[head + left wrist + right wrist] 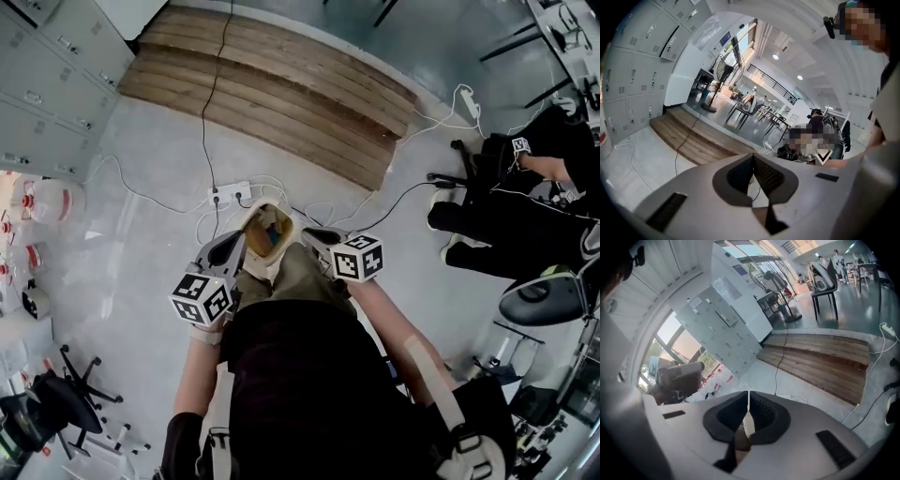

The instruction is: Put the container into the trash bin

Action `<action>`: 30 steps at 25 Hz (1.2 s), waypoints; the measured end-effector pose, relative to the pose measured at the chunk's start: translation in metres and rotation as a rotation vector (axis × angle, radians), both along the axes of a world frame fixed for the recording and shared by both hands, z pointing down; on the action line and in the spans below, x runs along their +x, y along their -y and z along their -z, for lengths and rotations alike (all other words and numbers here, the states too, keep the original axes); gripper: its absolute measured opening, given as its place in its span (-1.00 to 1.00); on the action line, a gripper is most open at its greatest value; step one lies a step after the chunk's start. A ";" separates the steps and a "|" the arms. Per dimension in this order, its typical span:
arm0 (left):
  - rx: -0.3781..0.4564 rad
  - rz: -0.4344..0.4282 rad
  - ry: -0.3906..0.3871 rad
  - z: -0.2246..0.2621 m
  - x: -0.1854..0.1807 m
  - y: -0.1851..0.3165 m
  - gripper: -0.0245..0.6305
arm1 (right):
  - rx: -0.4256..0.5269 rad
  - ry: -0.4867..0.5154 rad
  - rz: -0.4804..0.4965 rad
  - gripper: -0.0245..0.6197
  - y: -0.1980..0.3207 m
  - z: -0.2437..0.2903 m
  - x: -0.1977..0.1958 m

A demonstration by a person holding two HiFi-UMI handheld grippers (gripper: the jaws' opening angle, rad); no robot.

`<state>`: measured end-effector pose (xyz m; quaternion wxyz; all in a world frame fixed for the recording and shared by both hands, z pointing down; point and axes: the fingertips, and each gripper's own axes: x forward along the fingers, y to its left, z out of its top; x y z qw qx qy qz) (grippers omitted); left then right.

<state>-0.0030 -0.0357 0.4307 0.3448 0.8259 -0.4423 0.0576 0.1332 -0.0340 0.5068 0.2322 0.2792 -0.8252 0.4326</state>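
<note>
Container rim pinched: left tongs, right tongs, opposite sides.

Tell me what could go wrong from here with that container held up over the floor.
The right gripper pinches only a thin edge of the container; it may slip or tear. The container's top is open with something inside, so tilting could spill it. A power strip and cables lie on the floor just ahead: a likely trip hazard.
</note>
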 end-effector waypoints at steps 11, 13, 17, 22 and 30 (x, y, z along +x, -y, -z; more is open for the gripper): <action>0.179 -0.154 0.011 0.089 0.012 0.017 -0.90 | 0.190 0.061 -0.112 -0.85 -0.006 0.105 0.009; 0.220 -0.184 0.032 0.103 0.013 0.021 -0.91 | 0.238 0.054 -0.132 -0.85 -0.005 0.124 0.012; 0.286 -0.237 0.057 0.128 0.014 0.027 -0.90 | 0.358 0.048 -0.186 -0.85 0.000 0.166 0.015; 0.342 -0.280 0.051 0.153 0.016 0.035 -0.90 | 0.490 0.043 -0.228 -0.85 0.007 0.211 0.018; 0.468 -0.312 0.033 0.207 0.001 0.051 -0.90 | 0.647 -0.014 -0.232 -0.85 0.016 0.260 0.004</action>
